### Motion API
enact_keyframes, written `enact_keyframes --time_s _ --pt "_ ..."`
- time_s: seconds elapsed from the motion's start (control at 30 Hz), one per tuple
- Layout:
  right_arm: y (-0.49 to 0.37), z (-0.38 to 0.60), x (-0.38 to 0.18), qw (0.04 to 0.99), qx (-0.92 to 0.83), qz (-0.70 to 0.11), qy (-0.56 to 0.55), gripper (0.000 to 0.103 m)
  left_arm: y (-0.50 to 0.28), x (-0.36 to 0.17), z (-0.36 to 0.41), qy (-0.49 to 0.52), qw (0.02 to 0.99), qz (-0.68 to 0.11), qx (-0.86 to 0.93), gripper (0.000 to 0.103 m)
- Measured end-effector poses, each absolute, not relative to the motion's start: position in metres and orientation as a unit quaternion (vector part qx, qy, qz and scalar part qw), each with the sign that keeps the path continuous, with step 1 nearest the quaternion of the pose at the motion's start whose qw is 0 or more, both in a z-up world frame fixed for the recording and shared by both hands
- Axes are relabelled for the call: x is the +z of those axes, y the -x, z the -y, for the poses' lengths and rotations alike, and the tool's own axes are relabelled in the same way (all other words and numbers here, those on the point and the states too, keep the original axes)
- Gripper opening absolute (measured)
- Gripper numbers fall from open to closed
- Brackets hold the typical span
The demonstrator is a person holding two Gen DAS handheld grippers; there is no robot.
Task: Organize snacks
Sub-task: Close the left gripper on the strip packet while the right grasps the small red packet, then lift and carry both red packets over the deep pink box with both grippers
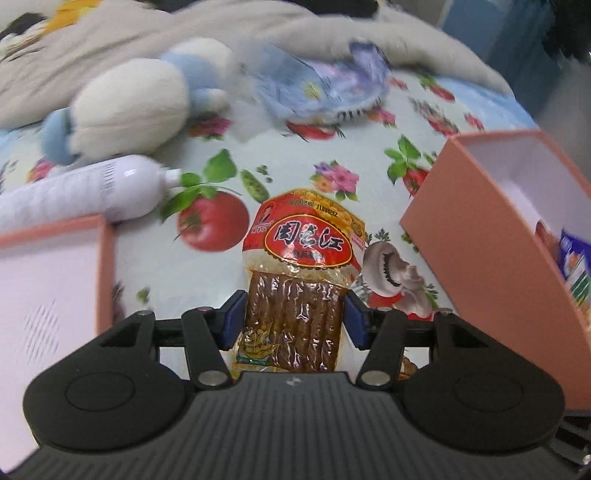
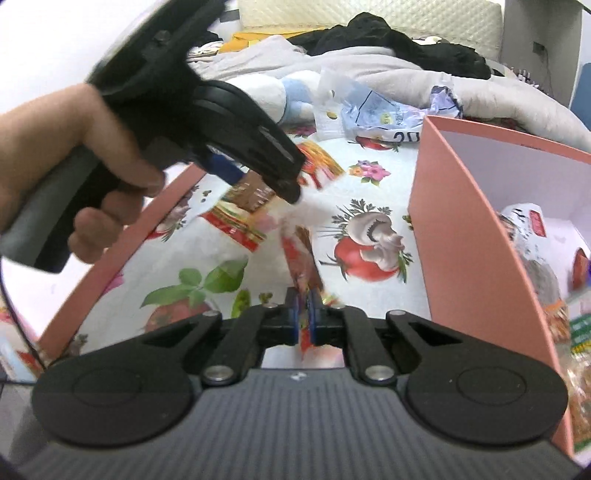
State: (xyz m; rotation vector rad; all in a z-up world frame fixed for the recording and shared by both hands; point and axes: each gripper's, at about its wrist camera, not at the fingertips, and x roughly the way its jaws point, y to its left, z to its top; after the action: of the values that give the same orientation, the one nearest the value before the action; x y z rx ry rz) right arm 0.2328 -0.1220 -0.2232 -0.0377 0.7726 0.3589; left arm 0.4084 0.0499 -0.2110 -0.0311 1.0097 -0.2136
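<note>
My left gripper is shut on a clear packet of brown snack sticks with a red and yellow label, held flat above the flowered cloth. The right wrist view shows the same left gripper in a person's hand, the packet hanging from it. My right gripper is shut on a thin red snack packet, seen edge-on and blurred. An open pink box stands at the right with several snack packs inside; the left wrist view shows this pink box too.
A second pink box or lid lies at the left, next to a white bottle. Farther back lie a plush toy, a crumpled blue-white bag and a grey blanket.
</note>
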Motion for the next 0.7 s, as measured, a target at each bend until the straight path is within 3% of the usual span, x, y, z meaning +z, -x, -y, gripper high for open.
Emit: enact_keyframes --time_s 0.37,0.5,0.7 --pt "-0.196 0.159 -0.217 0.89 0.176 -0.413 -0.08 0.007 -0.294 -0.204 -0.057 0.095 0.879 -0.466 -0.018 0.061" --pt "-0.183 0.166 -0.209 0.897 0.172 -0.4 -0.073 0.007 -0.253 -0.217 -0.06 0.155 0.87 -0.468 -0.001 0.061" --pt "-0.171 0.176 -0.205 0.895 0.177 -0.401 -0.09 0.007 -0.214 -0.217 -0.058 0.166 0.869 -0.465 0.017 0.061"
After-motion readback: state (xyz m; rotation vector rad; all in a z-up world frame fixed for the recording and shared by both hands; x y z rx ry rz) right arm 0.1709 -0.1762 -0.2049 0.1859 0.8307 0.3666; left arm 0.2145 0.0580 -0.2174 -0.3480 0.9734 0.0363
